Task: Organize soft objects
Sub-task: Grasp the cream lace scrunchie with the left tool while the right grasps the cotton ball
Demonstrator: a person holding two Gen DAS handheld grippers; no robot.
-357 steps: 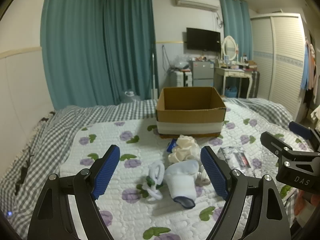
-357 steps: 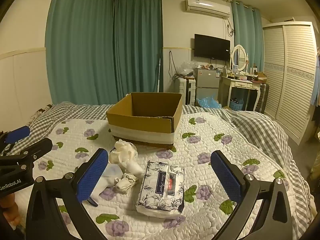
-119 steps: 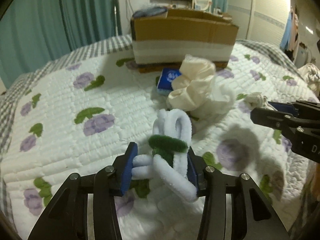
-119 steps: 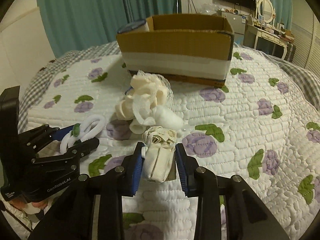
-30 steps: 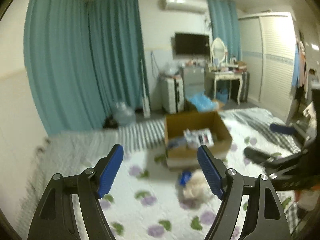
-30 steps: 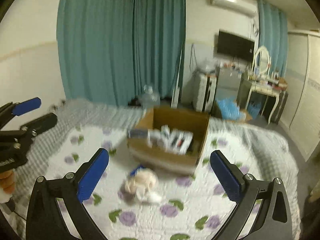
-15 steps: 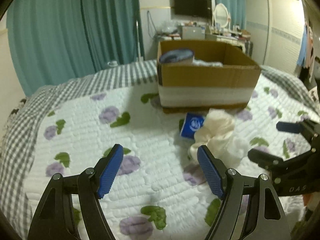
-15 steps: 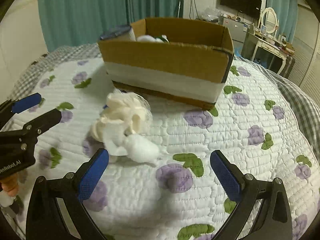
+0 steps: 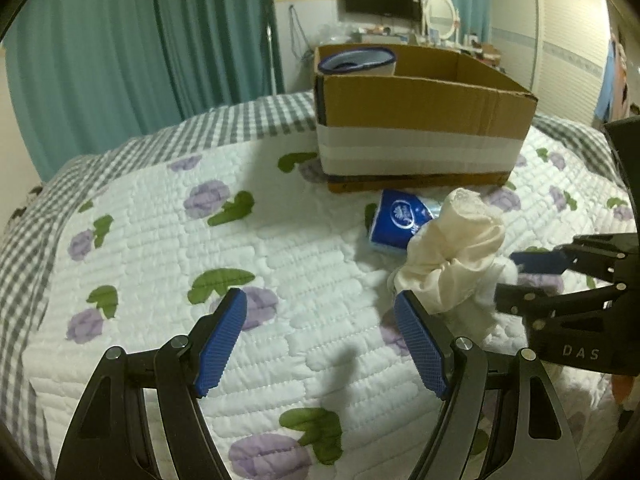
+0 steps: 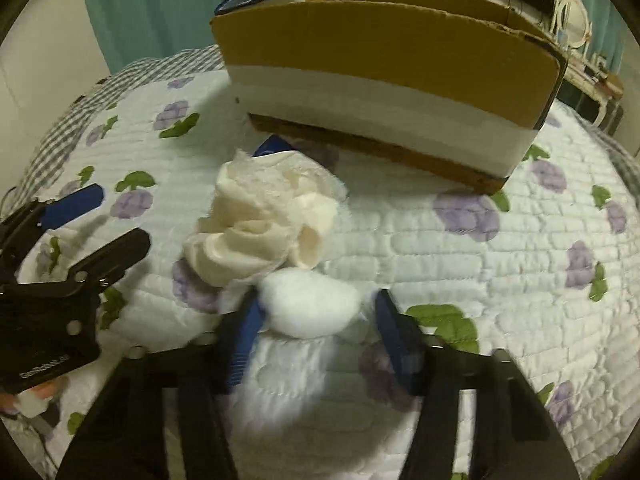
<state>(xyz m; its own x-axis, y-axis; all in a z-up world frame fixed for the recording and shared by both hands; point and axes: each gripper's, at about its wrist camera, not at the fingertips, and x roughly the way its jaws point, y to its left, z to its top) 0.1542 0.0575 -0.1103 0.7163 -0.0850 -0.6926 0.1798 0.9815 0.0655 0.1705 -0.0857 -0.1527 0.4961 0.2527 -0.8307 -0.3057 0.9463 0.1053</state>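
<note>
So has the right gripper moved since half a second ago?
Yes. The right gripper has dropped toward the quilt and now straddles the white cotton ball beside the mesh sponge.

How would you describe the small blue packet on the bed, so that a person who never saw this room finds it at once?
Start from the open cardboard box on the flowered quilt. Just in front of its near wall lies the blue packet with a white logo, touching a cream mesh bath pouf. It is the only blue, printed thing among white and cream soft items.
</note>
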